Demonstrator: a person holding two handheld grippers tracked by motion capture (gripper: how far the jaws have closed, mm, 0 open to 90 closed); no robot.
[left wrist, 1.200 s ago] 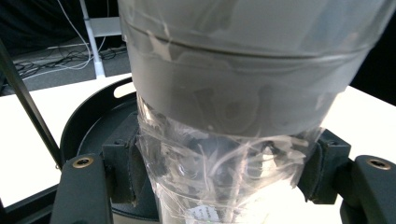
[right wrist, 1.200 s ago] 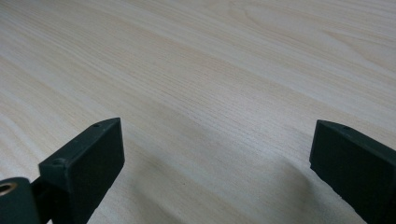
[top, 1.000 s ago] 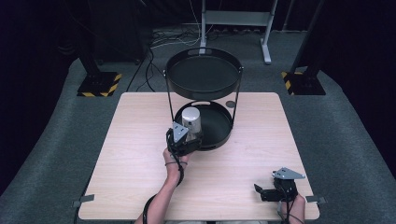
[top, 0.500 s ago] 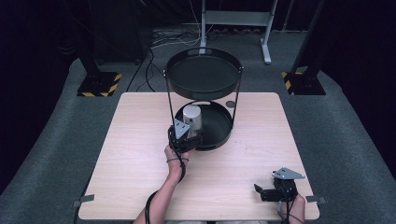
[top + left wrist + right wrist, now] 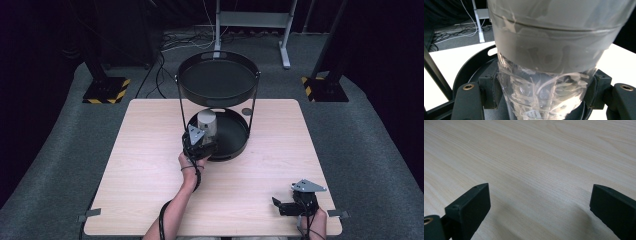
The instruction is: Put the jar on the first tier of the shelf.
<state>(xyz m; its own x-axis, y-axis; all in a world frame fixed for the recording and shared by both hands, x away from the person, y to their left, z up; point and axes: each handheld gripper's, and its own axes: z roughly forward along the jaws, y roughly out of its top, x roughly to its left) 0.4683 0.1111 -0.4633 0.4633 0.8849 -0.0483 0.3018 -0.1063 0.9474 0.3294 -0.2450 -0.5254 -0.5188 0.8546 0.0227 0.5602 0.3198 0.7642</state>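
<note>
One cup (image 5: 549,75), clamped by the left gripper (image 5: 200,142) at 9 o'clock in the stand's lower tray (image 5: 235,142); release judged next; right gripper (image 5: 295,206) spread, idle.

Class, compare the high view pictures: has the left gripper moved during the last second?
Yes. The left gripper, shut on the cup, has moved slightly forward over the lower tray, toward the stand's middle.

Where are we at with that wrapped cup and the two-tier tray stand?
Looks done: the left claw is clamped on the cup, its pads against the clear wrapped body. In hand: the cup sits over the lower tray; whether it rests on it or hangs just above cannot be told. Left: releasing or moving it, which is only a guess. The upper tray holds nothing, and the right claw is open over the table.
</note>
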